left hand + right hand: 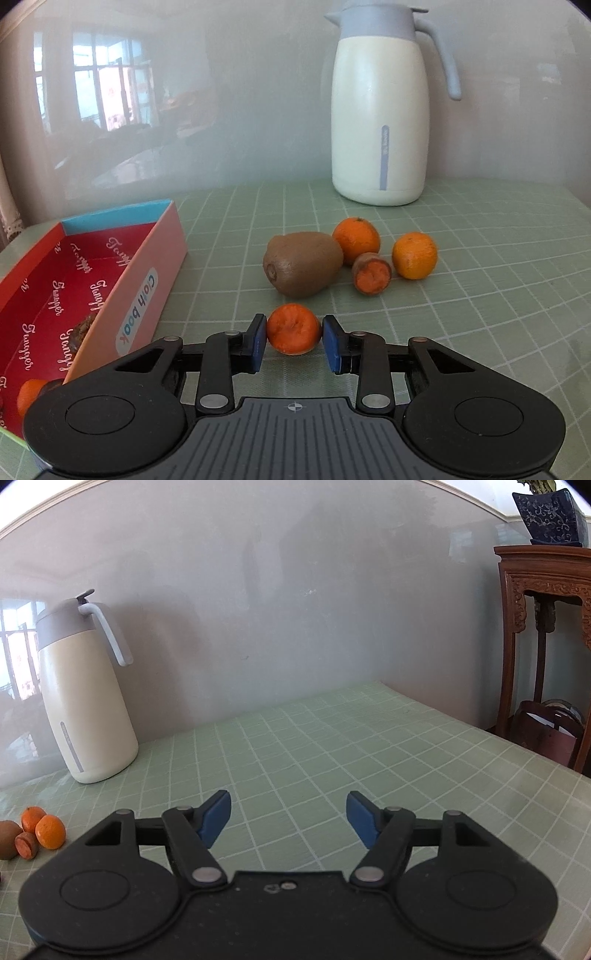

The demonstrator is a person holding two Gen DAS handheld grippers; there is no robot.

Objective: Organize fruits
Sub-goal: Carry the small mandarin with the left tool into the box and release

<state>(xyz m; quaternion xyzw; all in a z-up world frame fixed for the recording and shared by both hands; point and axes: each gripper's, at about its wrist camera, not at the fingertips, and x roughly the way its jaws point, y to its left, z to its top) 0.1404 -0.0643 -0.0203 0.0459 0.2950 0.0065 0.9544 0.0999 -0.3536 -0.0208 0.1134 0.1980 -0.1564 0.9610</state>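
Observation:
My left gripper (pixel 294 338) has its blue pads on both sides of a small orange fruit piece (pixel 293 328), touching or nearly touching it, low over the green checked tablecloth (pixel 461 332). Behind it lie a brown kiwi (pixel 302 268), a cut orange-fleshed piece (pixel 372 273) and two mandarins (pixel 356 240) (pixel 414 255). An open red box (pixel 74 291) stands to the left with fruit inside (pixel 29 397). My right gripper (pixel 289 818) is open and empty over bare cloth; the fruit cluster (pixel 44 830) shows at its far left.
A cream thermos jug with a grey lid (pixel 382 122) stands at the back by the wall and also shows in the right wrist view (pixel 85 701). A dark wooden stand (pixel 543 627) with a blue pot (pixel 550 513) stands beyond the table's right edge.

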